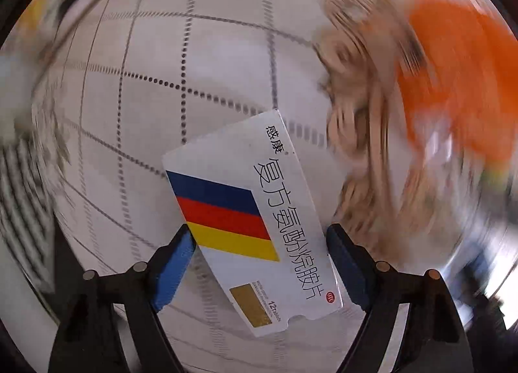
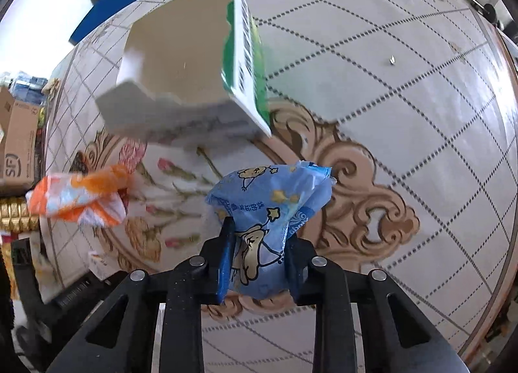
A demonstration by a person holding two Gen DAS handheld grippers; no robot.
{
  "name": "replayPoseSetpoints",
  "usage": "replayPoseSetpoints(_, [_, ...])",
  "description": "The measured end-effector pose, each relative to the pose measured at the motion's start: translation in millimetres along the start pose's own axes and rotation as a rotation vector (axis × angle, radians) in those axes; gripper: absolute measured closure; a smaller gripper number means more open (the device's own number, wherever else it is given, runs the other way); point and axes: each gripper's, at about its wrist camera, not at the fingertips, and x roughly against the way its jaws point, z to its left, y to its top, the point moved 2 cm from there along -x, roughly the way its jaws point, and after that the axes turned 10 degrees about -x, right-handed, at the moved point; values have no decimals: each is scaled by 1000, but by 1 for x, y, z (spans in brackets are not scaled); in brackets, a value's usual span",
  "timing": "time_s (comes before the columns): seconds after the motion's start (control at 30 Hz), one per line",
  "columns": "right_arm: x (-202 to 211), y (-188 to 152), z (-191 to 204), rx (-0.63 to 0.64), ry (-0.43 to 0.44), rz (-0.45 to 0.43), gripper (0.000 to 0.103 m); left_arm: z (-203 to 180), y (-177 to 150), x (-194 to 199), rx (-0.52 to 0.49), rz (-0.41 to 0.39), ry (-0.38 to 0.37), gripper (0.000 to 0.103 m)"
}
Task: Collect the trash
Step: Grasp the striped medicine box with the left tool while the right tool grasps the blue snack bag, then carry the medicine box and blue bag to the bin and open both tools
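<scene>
- Round table (image 2: 404, 88), white top, grey dotted diamond grid, beige scroll and flower ornament in the middle, thin brown rim band.
- Orange-and-white crumpled wrapper (image 2: 77, 198) lies on the top at the left edge, next to the pink flower print.
- Small pale scrap (image 2: 392, 60) on the grid, far right side, well apart from the wrapper.
- Left wrist view: same grid tabletop (image 1: 155, 59), heavily blurred; an orange blur (image 1: 453, 82) at right, contact unclear.

Home dining room, ornate round table (image 2: 404, 88), cardboard box (image 2: 16, 143)
</scene>
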Motion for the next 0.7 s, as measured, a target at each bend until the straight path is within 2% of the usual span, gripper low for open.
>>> replayPoseSetpoints(0.1, [0, -13, -13, 27, 9, 40, 77, -3, -37, -4, -154, 11, 44, 22])
replayPoseSetpoints(0.17, [-2, -26, -19, 52, 7, 73, 77, 1, -64, -9, -203, 33, 22, 22])
replayPoseSetpoints(0.23, [-6, -40, -23, 78, -5, 118, 77, 8, -87, -14, -188, 39, -8, 21])
replayPoseSetpoints(0.3, [-11, -51, -23, 92, -18, 154, 76, 18, -100, -18, -110, 35, -54, 19])
replayPoseSetpoints(0.37, [-14, -57, -24, 91, -29, 159, 74, 19, -104, -18, -90, 19, -44, 17])
replayPoseSetpoints(0.43, [-16, -58, -15, 98, -44, 151, 69, 26, -107, -18, -48, 18, -57, 20])
replayPoseSetpoints(0.5, [-18, -64, -14, 115, -62, 143, 68, 31, -110, -16, -64, -2, -56, 25])
replayPoseSetpoints(0.6, [-15, -75, -9, 145, -50, 122, 75, 32, -126, -10, -116, -43, -18, 26])
replayPoseSetpoints(0.7, [-6, -89, -6, 155, -43, 90, 79, 30, -140, 0, -153, -75, -18, 26])
